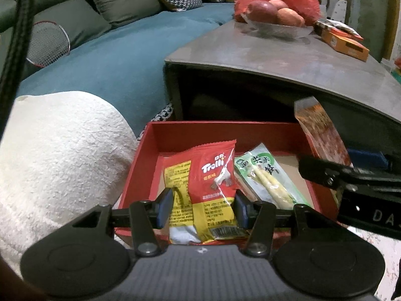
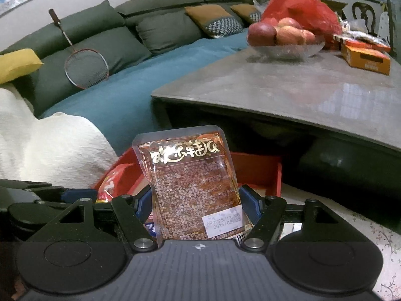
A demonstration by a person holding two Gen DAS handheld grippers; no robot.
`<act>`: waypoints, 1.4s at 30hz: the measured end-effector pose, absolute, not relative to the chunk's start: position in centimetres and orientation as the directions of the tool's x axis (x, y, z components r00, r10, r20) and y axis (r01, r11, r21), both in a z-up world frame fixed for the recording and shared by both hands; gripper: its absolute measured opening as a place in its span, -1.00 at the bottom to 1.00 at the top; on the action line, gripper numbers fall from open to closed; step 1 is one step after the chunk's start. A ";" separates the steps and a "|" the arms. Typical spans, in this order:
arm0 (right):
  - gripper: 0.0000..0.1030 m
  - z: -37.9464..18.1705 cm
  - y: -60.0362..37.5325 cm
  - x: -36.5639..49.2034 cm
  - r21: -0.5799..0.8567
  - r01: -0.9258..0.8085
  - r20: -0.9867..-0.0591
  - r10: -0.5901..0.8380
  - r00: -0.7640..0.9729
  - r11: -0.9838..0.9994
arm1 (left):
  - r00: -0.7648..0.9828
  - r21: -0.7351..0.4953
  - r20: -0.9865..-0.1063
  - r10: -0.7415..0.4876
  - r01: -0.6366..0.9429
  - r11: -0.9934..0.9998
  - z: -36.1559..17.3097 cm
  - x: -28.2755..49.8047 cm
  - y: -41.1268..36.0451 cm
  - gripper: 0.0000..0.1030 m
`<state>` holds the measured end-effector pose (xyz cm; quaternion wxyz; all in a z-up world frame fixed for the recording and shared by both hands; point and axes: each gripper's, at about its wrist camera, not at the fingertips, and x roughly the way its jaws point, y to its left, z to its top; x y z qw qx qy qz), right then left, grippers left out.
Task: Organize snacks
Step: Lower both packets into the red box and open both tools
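Left gripper: clearly closed on the red Trolli packet (image 1: 213,183), the left gripper (image 1: 201,209) has a blue pad pressed to each side of it, above the red box (image 1: 225,131).
Right gripper: the right gripper (image 2: 198,207) clamps a clear brown packet (image 2: 193,185) upright across its width, jaws standing wide.
Red box: sits low beside the grey table (image 1: 288,57); a green-labelled packet (image 1: 265,178) lies inside, right of the Trolli packet.
Brown packet from the left: it stands at the box's right wall.
Table top: glass bowl of apples (image 2: 283,35), red plastic bag (image 2: 305,10), orange carton (image 2: 366,57).
Beyond: teal sofa (image 2: 125,95) with a badminton racket (image 2: 85,67) leaning on its cushions; white blanket (image 1: 57,155) near the box.
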<state>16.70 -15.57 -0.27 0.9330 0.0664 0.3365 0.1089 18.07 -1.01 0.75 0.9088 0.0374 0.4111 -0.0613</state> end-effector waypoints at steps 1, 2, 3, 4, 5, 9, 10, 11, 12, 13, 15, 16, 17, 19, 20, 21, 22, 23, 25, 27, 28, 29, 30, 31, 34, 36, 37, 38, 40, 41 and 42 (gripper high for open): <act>0.48 -0.4 -15.6 16.9 0.195 -0.153 -0.617 0.243 0.749 0.969 | 0.653 0.015 -0.753 -0.081 0.140 0.990 0.7 18.3 -1.0 -0.24; 0.48 -0.5 -15.6 17.0 0.193 -0.150 -0.621 0.240 0.747 0.970 | 0.650 0.012 -0.755 -0.082 0.138 0.990 0.7 18.5 -1.0 -0.24; 0.48 -0.6 -15.6 17.2 0.195 -0.149 -0.623 0.240 0.744 0.969 | 0.652 0.011 -0.754 -0.081 0.136 0.991 0.7 18.7 -1.0 -0.24; 0.48 -0.7 -15.6 17.3 0.196 -0.148 -0.625 0.240 0.743 0.969 | 0.652 0.019 -0.755 -0.075 0.136 0.991 0.6 18.9 -1.1 -0.24; 0.48 -0.8 -15.5 17.5 0.191 -0.148 -0.629 0.237 0.740 0.970 | 0.650 0.023 -0.757 -0.072 0.136 0.990 0.4 19.1 -1.2 -0.24; 0.49 -1.6 -15.3 18.1 0.183 -0.142 -0.655 0.228 0.721 0.973 | 0.634 0.027 -0.771 -0.063 0.131 0.991 -0.2 19.4 -1.1 -0.24; 0.50 -1.9 -15.2 18.2 0.179 -0.144 -0.663 0.227 0.713 0.973 | 0.633 0.027 -0.772 -0.060 0.128 0.991 -0.3 19.4 -1.1 -0.24; 0.50 -2.1 -15.1 18.3 0.176 -0.146 -0.669 0.227 0.708 0.973 | 0.631 0.027 -0.773 -0.062 0.130 0.991 -0.3 19.4 -1.1 -0.24; 0.52 -2.3 -15.1 18.3 0.179 -0.146 -0.671 0.229 0.706 0.973 | 0.630 0.025 -0.774 -0.064 0.132 0.991 -0.3 19.5 -1.1 -0.24; 0.57 -2.3 -15.1 18.3 0.181 -0.143 -0.672 0.228 0.704 0.973 | 0.629 0.024 -0.774 -0.067 0.134 0.991 -0.2 19.4 -1.2 -0.24; 0.58 -2.4 -15.2 18.4 0.178 -0.137 -0.671 0.222 0.707 0.974 | 0.625 0.023 -0.777 -0.072 0.142 0.990 -0.3 19.4 -1.3 -0.24; 0.60 -2.4 -15.3 18.5 0.178 -0.131 -0.669 0.218 0.710 0.975 | 0.624 0.025 -0.778 -0.072 0.144 0.989 -0.3 19.3 -1.3 -0.24; 0.60 -2.5 -15.4 18.5 0.181 -0.128 -0.670 0.218 0.710 0.975 | 0.622 0.027 -0.779 -0.072 0.148 0.989 -0.4 19.3 -1.4 -0.24; 0.60 -2.5 -15.6 18.6 0.188 -0.122 -0.668 0.218 0.711 0.975 | 0.621 0.025 -0.780 -0.075 0.151 0.988 -0.3 19.2 -1.4 -0.24; 0.60 -2.4 -15.6 18.6 0.187 -0.121 -0.669 0.217 0.711 0.975 | 0.622 0.021 -0.779 -0.080 0.153 0.988 -0.2 19.1 -1.5 -0.24; 0.60 -2.4 -15.6 18.5 0.184 -0.122 -0.669 0.215 0.711 0.975 | 0.623 0.017 -0.778 -0.085 0.156 0.988 -0.1 19.0 -1.4 -0.24; 0.60 -2.4 -15.6 18.5 0.182 -0.122 -0.670 0.213 0.711 0.976 | 0.625 0.014 -0.776 -0.089 0.158 0.987 0.1 18.9 -1.4 -0.24; 0.60 -2.3 -15.6 18.4 0.180 -0.122 -0.669 0.213 0.712 0.976 | 0.627 0.012 -0.774 -0.092 0.160 0.987 0.2 18.7 -1.4 -0.24; 0.60 -2.1 -15.5 18.1 0.178 -0.123 -0.666 0.212 0.715 0.976 | 0.629 0.012 -0.772 -0.095 0.164 0.986 0.3 18.4 -1.4 -0.24; 0.60 -1.9 -15.4 17.8 0.178 -0.123 -0.664 0.211 0.718 0.976 | 0.630 0.016 -0.771 -0.094 0.168 0.986 0.3 18.1 -1.5 -0.24; 0.61 -1.7 -15.4 17.6 0.177 -0.124 -0.660 0.211 0.721 0.976 | 0.629 0.018 -0.771 -0.094 0.169 0.985 0.4 17.9 -1.4 -0.24; 0.61 -1.5 -15.4 17.4 0.174 -0.126 -0.659 0.211 0.722 0.977 | 0.629 0.019 -0.771 -0.095 0.171 0.985 0.4 17.7 -1.4 -0.24; 0.62 -1.4 -15.3 17.2 0.171 -0.129 -0.657 0.210 0.724 0.977 | 0.629 0.018 -0.771 -0.096 0.172 0.985 0.4 17.6 -1.3 -0.24; 0.63 -1.3 -15.3 17.0 0.168 -0.128 -0.654 0.208 0.728 0.977 | 0.630 0.018 -0.770 -0.097 0.174 0.985 0.5 17.4 -1.2 -0.24; 0.66 -0.9 -15.4 16.6 0.168 -0.127 -0.648 0.207 0.733 0.977 | 0.631 0.022 -0.769 -0.098 0.179 0.984 0.6 16.9 -1.2 -0.23; 0.67 -0.8 -15.4 16.3 0.176 -0.132 -0.647 0.216 0.731 0.975 | 0.631 0.023 -0.769 -0.101 0.185 0.982 0.5 16.7 -1.1 -0.23; 0.70 -0.7 -15.4 16.1 0.189 -0.141 -0.638 0.230 0.734 0.972 | 0.631 0.023 -0.769 -0.102 0.188 0.982 0.5 16.5 -1.1 -0.23; 0.72 -0.6 -15.5 15.9 0.201 -0.149 -0.627 0.244 0.740 0.968 | 0.630 0.024 -0.769 -0.103 0.190 0.981 0.6 16.4 -1.2 -0.23; 0.79 -0.3 -15.5 15.6 0.215 -0.152 -0.607 0.254 0.753 0.965 | 0.629 0.025 -0.770 -0.105 0.194 0.981 0.6 16.1 -1.3 -0.23; 0.81 -0.1 -15.5 15.5 0.216 -0.155 -0.595 0.256 0.762 0.964 | 0.630 0.025 -0.770 -0.106 0.195 0.980 0.6 16.1 -1.3 -0.23; 0.84 0.0 -15.5 15.4 0.213 -0.157 -0.587 0.255 0.768 0.964 | 0.631 0.024 -0.768 -0.107 0.196 0.980 0.8 16.0 -1.3 -0.23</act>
